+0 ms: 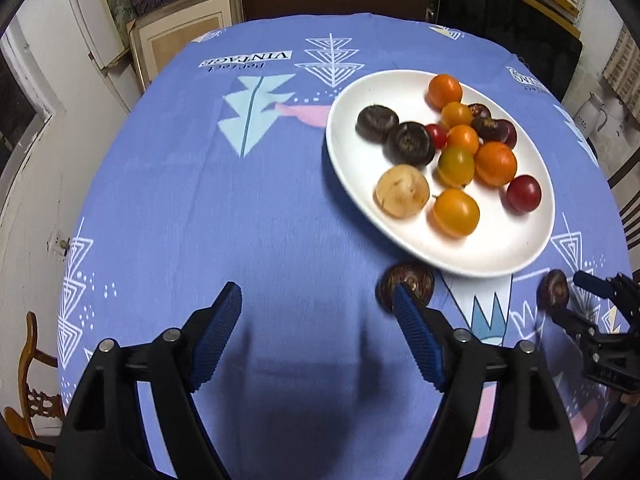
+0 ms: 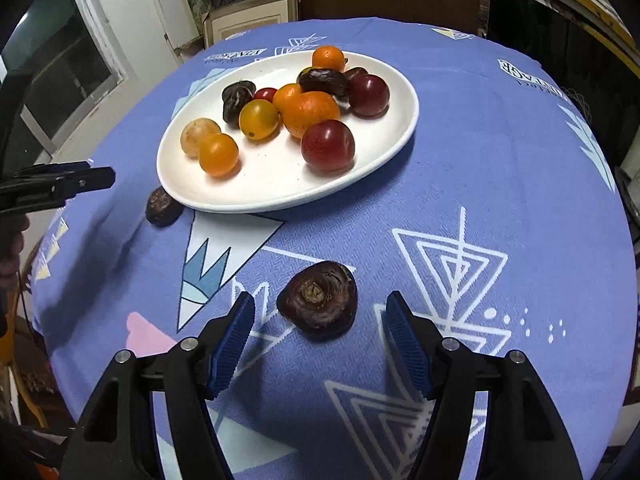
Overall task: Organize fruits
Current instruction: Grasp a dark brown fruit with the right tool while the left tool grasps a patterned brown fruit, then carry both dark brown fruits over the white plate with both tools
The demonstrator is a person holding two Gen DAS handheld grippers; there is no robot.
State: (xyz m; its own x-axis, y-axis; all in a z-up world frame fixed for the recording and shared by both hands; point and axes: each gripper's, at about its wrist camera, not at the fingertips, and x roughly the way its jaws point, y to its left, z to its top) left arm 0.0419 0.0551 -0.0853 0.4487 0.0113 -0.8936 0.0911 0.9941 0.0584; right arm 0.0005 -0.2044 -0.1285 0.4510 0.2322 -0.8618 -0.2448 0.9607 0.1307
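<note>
A white plate (image 1: 360, 184) (image 2: 280, 188) holds several small fruits: orange, red, dark brown and one pale tan. Two dark brown fruits lie on the blue cloth. One (image 2: 318, 299) sits between the open jaws of my right gripper (image 2: 320, 312); it also shows in the left wrist view (image 1: 553, 290). The other (image 1: 412, 280) (image 2: 162, 208) lies by the plate's near rim, just past the right fingertip of my left gripper (image 1: 318, 300), which is open and empty. The right gripper (image 1: 576, 298) shows at the right edge of the left wrist view.
The round table has a blue patterned cloth (image 1: 240, 220). Boxes and frames (image 1: 180, 36) stand behind it. A wooden chair (image 1: 32, 380) is at the left and a white jug (image 1: 592, 114) at the right.
</note>
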